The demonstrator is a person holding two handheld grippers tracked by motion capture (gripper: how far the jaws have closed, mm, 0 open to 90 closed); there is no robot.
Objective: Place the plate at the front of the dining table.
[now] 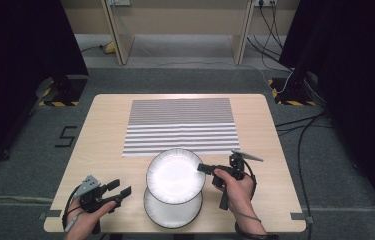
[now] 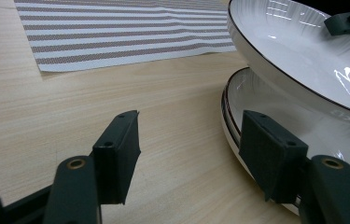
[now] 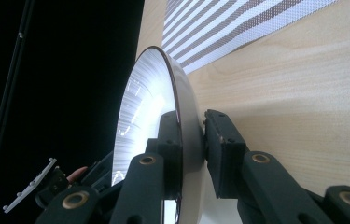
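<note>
Two white plates with dark rims are at the table's front middle. The upper plate is lifted and overlaps the lower plate, which lies flat on the wood. My right gripper is shut on the upper plate's right rim, one jaw inside the bowl and one under it. My left gripper is open and holds nothing; it hovers low, just left of the lower plate. A striped placemat lies beyond the plates.
The wooden table has bare wood left and right of the placemat. Black stands and cables are on the floor around it. A wooden frame stands behind the table.
</note>
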